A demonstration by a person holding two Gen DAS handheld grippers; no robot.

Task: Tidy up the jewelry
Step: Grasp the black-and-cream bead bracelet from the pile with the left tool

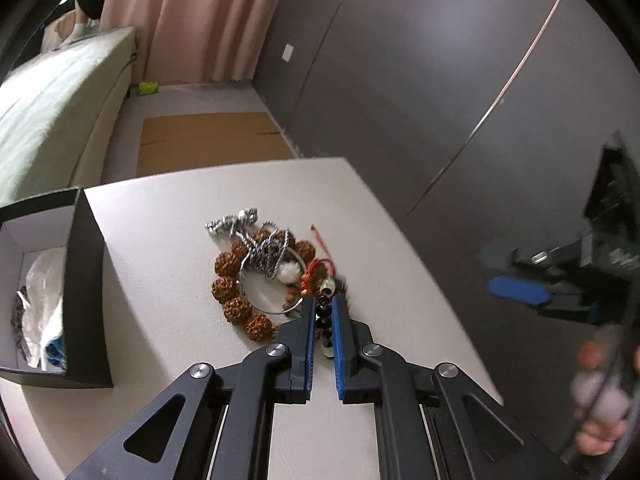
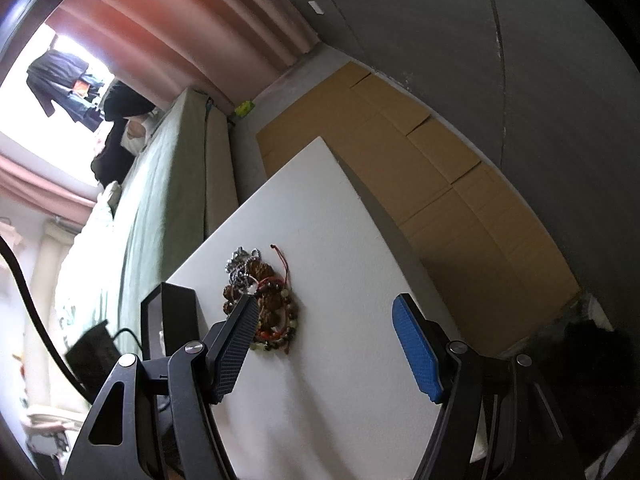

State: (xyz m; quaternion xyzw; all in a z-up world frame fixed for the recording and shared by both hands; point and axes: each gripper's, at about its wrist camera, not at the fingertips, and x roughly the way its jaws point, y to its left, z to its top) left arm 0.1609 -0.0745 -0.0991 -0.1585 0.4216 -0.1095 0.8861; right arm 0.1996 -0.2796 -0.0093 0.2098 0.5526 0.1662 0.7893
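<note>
At frame centre, a dark bead bracelet (image 1: 323,322) is pinched by the left gripper (image 1: 322,312); the jewelry pile (image 1: 260,268) remains unsorted, the right gripper (image 2: 326,344) is spread wide.

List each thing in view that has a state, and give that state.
Left claw: shut on the dark bead bracelet.
Right claw: open, empty, above the table.
Box: open, with white wrapping inside.
Silver chain: tangled over the brown bead bracelet.
Red cord: loose on the table.
</note>
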